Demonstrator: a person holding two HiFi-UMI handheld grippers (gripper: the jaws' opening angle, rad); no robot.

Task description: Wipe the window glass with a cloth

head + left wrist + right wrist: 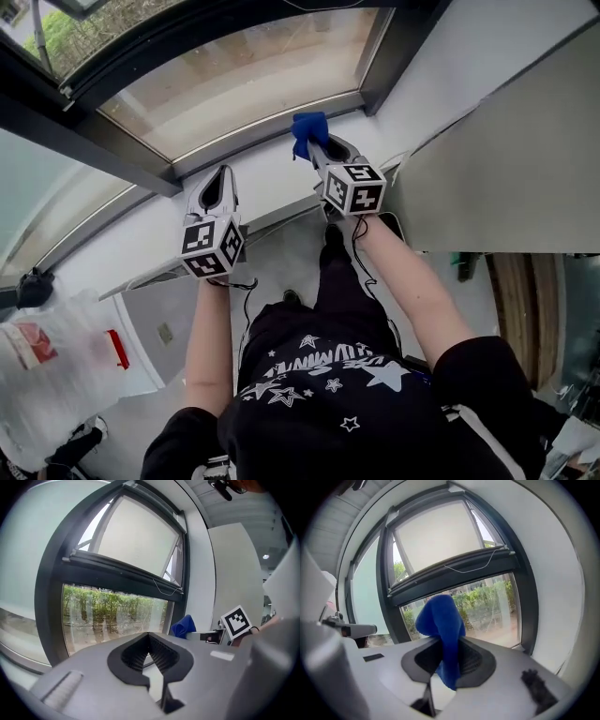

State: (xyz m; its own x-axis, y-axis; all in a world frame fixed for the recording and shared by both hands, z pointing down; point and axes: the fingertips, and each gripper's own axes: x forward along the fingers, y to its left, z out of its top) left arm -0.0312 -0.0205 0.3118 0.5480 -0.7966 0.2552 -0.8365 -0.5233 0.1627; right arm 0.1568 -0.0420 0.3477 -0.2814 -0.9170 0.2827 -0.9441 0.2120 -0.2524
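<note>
your right gripper (448,657) has its fingers pinched on the cloth (440,620), a soft blue piece folded into a rounded lump. the cloth stands up past the fingertips, and a narrower tail hangs back between the black ribbed pads (472,660) toward you. the pads squeeze it from both sides, and the fabric bulges above them.

beyond the fingertips is the window glass (497,602), a clear flat pane with green bushes (480,597) showing through it. a dark, smooth frame (454,571) borders the pane, and its thick crossbar runs above the cloth. in the head view the cloth sits at the lower edge of the pane, at the pale sill (272,169). it may be touching the glass there, but the steep angle doesn't settle it.

your left gripper (150,651) is off to the left of the right one, well apart from the cloth. its fingers are pressed together at the tips with nothing between them, and the ribbed black pads form a narrow v that widens toward you. ahead of those fingertips is the same pane. the cloth and the right gripper's checker-marked cube (234,621) are off to their right. the grey shells of both grippers are matte and smoothly curved.
</note>
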